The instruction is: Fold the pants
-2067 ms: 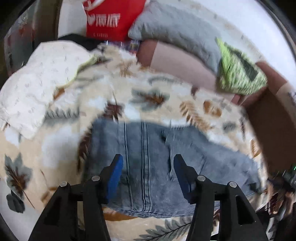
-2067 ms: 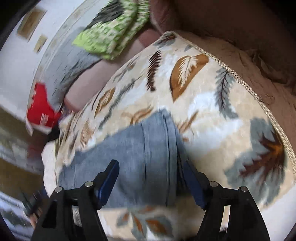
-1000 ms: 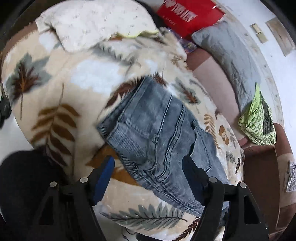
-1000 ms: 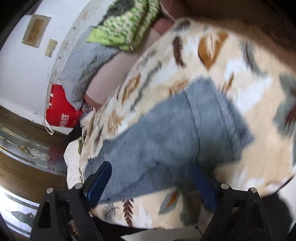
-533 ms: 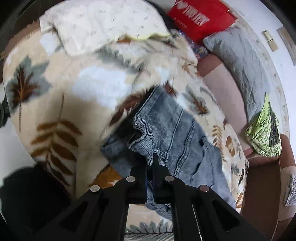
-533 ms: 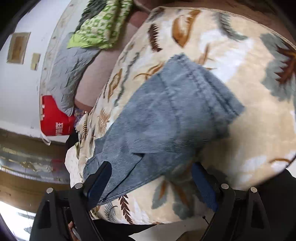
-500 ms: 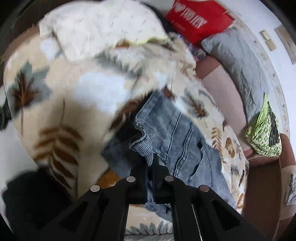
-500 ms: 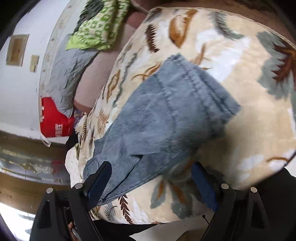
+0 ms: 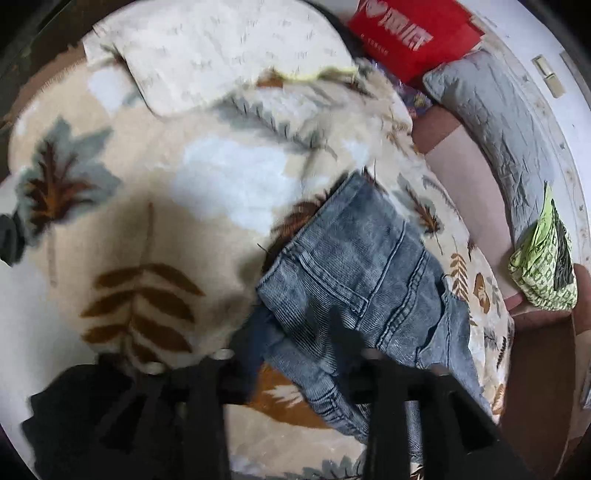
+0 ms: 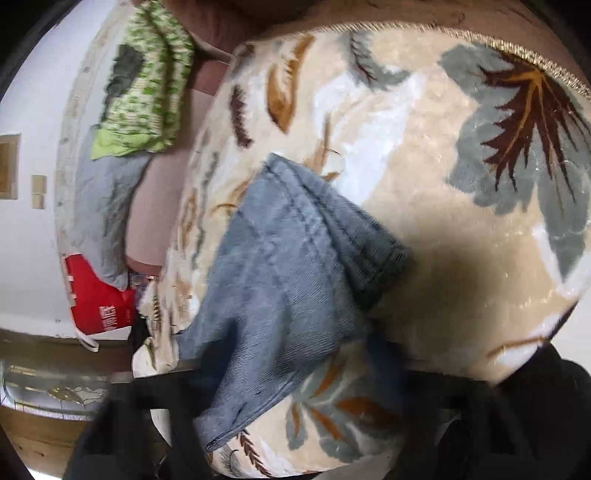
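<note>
While the pants [image 9: 354, 280] lie part-folded on the leaf-print blanket [image 9: 155, 221], our left gripper [image 9: 295, 354] is opening off the waistband and our right gripper [image 10: 295, 373] closing around the hem, so next we judge a lift-over fold.

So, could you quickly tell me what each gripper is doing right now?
Left gripper: jaws opening, jeans between them.
Right gripper: jaws closing around the jeans.

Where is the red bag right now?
In the left wrist view the red bag sits at the top, beyond the leaf-print blanket, touching the grey pillow.
</note>
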`<action>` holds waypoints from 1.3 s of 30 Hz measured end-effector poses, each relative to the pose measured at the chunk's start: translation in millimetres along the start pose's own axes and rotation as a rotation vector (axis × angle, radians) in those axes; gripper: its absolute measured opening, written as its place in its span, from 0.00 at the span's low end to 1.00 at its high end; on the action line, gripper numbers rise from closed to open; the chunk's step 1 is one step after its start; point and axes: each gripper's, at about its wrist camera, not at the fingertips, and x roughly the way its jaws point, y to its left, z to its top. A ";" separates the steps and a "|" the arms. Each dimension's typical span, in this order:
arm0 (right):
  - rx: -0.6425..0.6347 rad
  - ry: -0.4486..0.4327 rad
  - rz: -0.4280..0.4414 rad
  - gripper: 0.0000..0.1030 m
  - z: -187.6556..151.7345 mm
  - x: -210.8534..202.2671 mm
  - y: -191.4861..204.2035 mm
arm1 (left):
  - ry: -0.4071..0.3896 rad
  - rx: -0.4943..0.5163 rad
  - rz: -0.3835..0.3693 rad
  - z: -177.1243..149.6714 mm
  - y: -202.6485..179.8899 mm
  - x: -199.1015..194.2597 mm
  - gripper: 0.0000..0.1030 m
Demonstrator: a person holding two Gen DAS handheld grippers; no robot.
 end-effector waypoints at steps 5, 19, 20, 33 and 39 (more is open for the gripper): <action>-0.191 -0.053 -0.120 0.14 1.5 -9.5 35.6 | -0.209 0.032 0.085 -8.8 -9.3 -48.4 0.49; -0.411 -0.170 -0.287 0.24 18.5 -14.1 68.6 | -0.025 0.288 0.081 -33.9 -60.0 30.3 0.52; -0.332 -0.054 -0.364 0.26 25.3 7.8 36.4 | -0.027 0.297 0.085 -32.5 -63.3 30.2 0.52; -0.435 -0.047 -0.148 0.77 8.9 -7.9 74.9 | -0.031 0.477 0.168 -41.9 -94.9 55.6 0.72; -0.413 -0.019 -0.223 0.74 14.6 3.9 82.7 | -0.179 0.546 0.095 -38.1 -124.5 7.5 0.72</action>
